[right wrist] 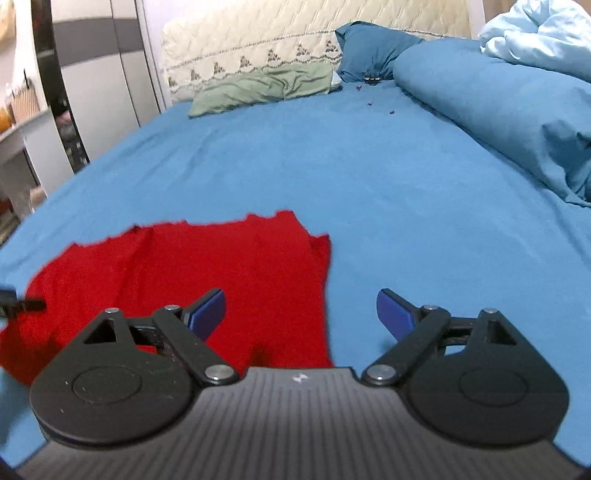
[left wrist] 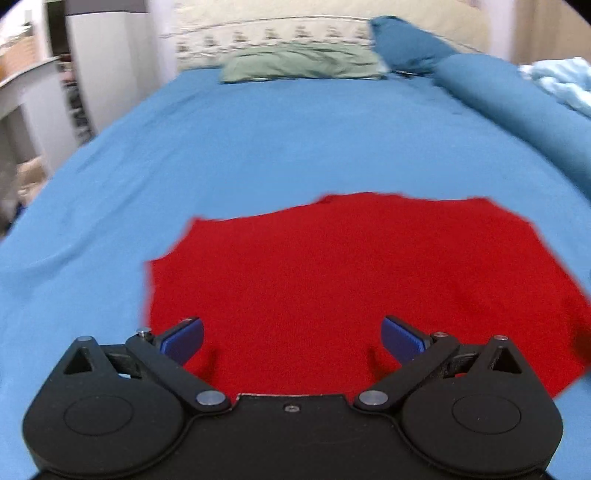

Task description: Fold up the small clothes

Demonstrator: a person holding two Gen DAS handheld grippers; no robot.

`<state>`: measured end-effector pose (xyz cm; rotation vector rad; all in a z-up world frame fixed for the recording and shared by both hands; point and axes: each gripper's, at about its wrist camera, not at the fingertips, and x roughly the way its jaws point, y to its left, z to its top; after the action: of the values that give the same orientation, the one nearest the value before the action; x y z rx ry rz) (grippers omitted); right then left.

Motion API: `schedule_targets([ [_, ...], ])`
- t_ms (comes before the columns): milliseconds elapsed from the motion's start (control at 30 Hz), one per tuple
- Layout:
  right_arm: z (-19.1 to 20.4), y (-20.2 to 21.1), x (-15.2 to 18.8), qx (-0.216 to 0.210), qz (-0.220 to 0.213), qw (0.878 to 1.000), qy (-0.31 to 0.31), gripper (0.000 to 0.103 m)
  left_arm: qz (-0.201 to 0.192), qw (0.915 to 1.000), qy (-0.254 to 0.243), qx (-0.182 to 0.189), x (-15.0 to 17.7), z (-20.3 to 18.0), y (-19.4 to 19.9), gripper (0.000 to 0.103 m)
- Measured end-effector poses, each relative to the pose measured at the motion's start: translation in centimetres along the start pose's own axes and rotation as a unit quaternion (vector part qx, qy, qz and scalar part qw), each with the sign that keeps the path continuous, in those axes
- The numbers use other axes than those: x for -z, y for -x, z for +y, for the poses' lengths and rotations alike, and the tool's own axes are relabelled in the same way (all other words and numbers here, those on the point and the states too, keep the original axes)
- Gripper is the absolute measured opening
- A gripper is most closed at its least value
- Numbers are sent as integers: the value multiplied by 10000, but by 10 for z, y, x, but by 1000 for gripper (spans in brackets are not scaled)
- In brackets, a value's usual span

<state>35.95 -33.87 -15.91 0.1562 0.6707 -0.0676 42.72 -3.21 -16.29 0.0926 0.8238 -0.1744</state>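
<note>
A red garment (left wrist: 351, 280) lies flat on the blue bed sheet (left wrist: 258, 147). My left gripper (left wrist: 291, 338) is open and empty, hovering over the garment's near edge. In the right wrist view the garment (right wrist: 207, 273) lies at the lower left, its right edge running under my right gripper (right wrist: 301, 314). That gripper is open and empty, its left finger over the cloth and its right finger over bare sheet (right wrist: 369, 177). A dark part of the left gripper (right wrist: 18, 302) shows at the far left edge.
A green pillow (right wrist: 266, 88) and a dark blue pillow (right wrist: 373, 51) lie at the headboard (right wrist: 258, 40). A rolled blue duvet (right wrist: 498, 110) runs along the right side, with light blue bedding (right wrist: 535, 33) behind it. A wardrobe and shelf (right wrist: 92, 74) stand at the left of the bed.
</note>
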Motion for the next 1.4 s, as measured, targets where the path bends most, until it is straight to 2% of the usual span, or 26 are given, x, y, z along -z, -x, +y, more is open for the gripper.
schedule_targets([
  [67, -1, -3, 8, 6, 101, 9999, -15, 103, 104, 9995, 45, 303, -5, -18, -6, 103],
  [233, 1, -23, 30, 88, 148, 9999, 9, 101, 356, 9975, 228, 563, -3, -46, -34, 103],
  [367, 1, -37, 44, -73, 148, 9999, 7, 84, 488, 9979, 91, 411, 6, -55, -51, 103],
  [467, 3, -40, 52, -79, 23, 9999, 72, 82, 433, 9985, 52, 343, 11, -59, -53, 103],
  [533, 3, -40, 53, -160, 19, 9999, -32, 75, 445, 9984, 110, 346, 12, -57, -56, 103],
  [700, 5, -33, 45, -403, 168, 9989, -186, 34, 523, 9982, 91, 291, 11, -59, -61, 103],
  [767, 0, -28, 38, -579, 204, 9970, -480, 28, 554, 9980, 120, 293, 9, -56, -61, 103],
  [833, -8, -22, 28, -857, 158, 9917, -942, 27, 606, 9977, 112, 295, 7, -55, -62, 103],
  [967, -8, -4, 1, -1642, -193, 9738, -1560, 26, 634, 9962, 143, 573, 2, -41, -54, 103],
  [1067, 21, 2, -30, -2377, -481, 9547, -1726, 25, 437, 9962, 477, 590, 0, -6, -34, 103],
  [1167, 79, -4, -56, -3106, -423, 9391, -1410, 24, 260, 9958, 790, 377, 4, 42, -7, 103],
  [1267, 154, -24, -61, -3746, 19, 9237, -799, 24, 189, 9948, 1005, 37, 19, 81, 16, 103],
  [1333, 202, -46, -49, -4114, 522, 9084, -532, 24, 225, 9927, 1165, -237, 37, 102, 27, 103],
  [1400, 246, -66, -28, -4279, 926, 8988, -209, 24, 257, 9904, 1323, -320, 50, 116, 33, 103],
])
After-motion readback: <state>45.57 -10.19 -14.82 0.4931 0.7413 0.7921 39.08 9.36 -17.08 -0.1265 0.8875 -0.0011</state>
